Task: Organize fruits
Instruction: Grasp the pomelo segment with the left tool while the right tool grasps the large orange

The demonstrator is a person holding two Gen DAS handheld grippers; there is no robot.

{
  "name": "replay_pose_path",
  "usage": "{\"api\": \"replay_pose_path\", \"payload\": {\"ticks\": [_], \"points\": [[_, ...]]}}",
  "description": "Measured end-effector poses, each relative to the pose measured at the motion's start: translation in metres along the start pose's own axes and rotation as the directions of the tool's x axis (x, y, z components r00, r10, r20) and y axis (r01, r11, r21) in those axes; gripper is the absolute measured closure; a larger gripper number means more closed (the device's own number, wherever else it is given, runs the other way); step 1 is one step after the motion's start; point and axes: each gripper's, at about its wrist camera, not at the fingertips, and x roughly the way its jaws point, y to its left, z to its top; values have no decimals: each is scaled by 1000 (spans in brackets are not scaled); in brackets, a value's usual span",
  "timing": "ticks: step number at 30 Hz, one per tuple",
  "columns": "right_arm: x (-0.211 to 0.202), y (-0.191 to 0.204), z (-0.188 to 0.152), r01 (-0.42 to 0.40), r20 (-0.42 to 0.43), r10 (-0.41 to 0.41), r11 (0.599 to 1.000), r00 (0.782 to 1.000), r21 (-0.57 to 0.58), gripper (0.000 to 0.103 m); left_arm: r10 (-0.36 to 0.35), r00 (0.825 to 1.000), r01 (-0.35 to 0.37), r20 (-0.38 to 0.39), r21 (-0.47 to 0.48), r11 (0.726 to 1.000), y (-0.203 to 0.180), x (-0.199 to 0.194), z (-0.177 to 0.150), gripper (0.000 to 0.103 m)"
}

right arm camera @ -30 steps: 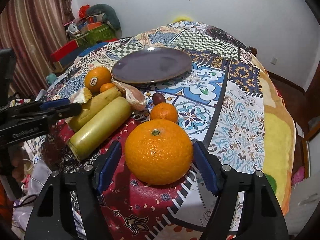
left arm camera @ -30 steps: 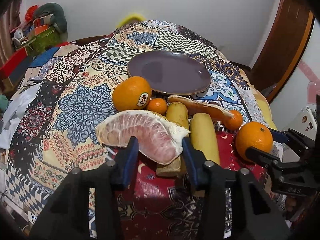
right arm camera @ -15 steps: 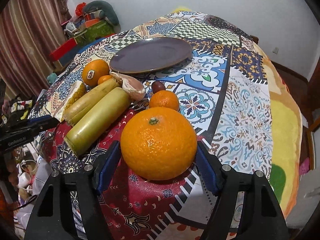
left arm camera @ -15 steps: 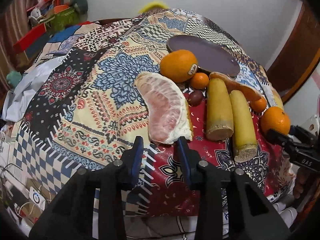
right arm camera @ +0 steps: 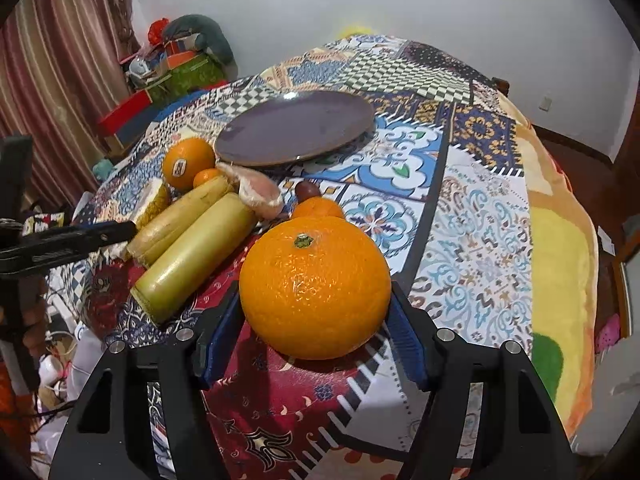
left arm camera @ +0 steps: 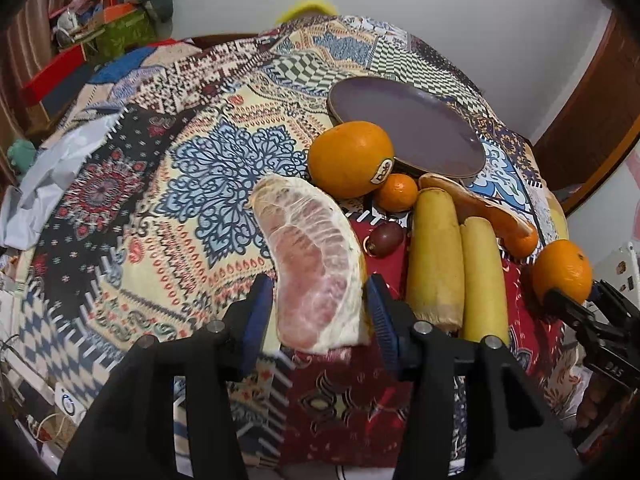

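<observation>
Swinging in from the side, the left tool now straddles the near end of the peeled pomelo wedge, which a second ago lay just beyond its tips. Its jaws are opening, the wedge between the blue pads, with a sliver of gap on the left side, so no firm grip there. Over on the right, the right tool hasn't budged: its jaws are closing on the big orange, pads at both flanks, near the front edge of the desk. Behind it lie two yellow sugarcane pieces, a stickered orange, small tangerines and the empty purple plate mid-desk, toward the far edge.
</observation>
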Motion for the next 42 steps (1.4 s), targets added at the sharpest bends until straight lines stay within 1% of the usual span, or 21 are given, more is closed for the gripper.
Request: {"api": "replay_pose_path", "payload": {"ticks": [2, 4, 11, 15, 20, 25, 29, 35, 38, 42], "points": [[-4, -3, 3, 6, 16, -6, 1000, 1000, 4, 38, -14, 1000, 14, -9, -7, 1000, 1, 5, 4, 53], [-7, -4, 5, 9, 27, -9, 1000, 1000, 7, 38, -10, 1000, 10, -10, 1, 1000, 1, 9, 8, 52], [-13, -8, 13, 20, 56, -21, 1000, 998, 9, 38, 11, 1000, -11, -1, 10, 1000, 1, 24, 19, 51], [-14, -10, 20, 26, 72, -27, 1000, 997, 6, 38, 0, 1000, 0, 11, -8, 1000, 5, 24, 19, 52], [-18, -11, 27, 31, 97, -31, 1000, 995, 2, 38, 9, 1000, -9, 21, -8, 1000, 5, 16, 19, 53], [-22, -12, 38, 36, 128, -35, 999, 991, -3, 38, 14, 997, -14, 74, -8, 1000, 4, -3, 22, 53], [-25, -13, 47, 40, 151, -39, 999, 988, -7, 38, 13, 992, -14, 128, 2, 1000, 0, -21, 32, 53], [-30, -10, 65, 46, 202, -40, 999, 979, -26, 38, 7, 976, -15, 219, 33, 999, -13, -44, 51, 53], [-31, -8, 73, 50, 222, -41, 998, 974, -35, 38, -3, 965, -8, 262, 42, 999, -19, -51, 63, 53], [-30, -3, 83, 51, 248, -36, 997, 968, -55, 38, -19, 955, 4, 295, 52, 999, -25, -54, 77, 53]]}}
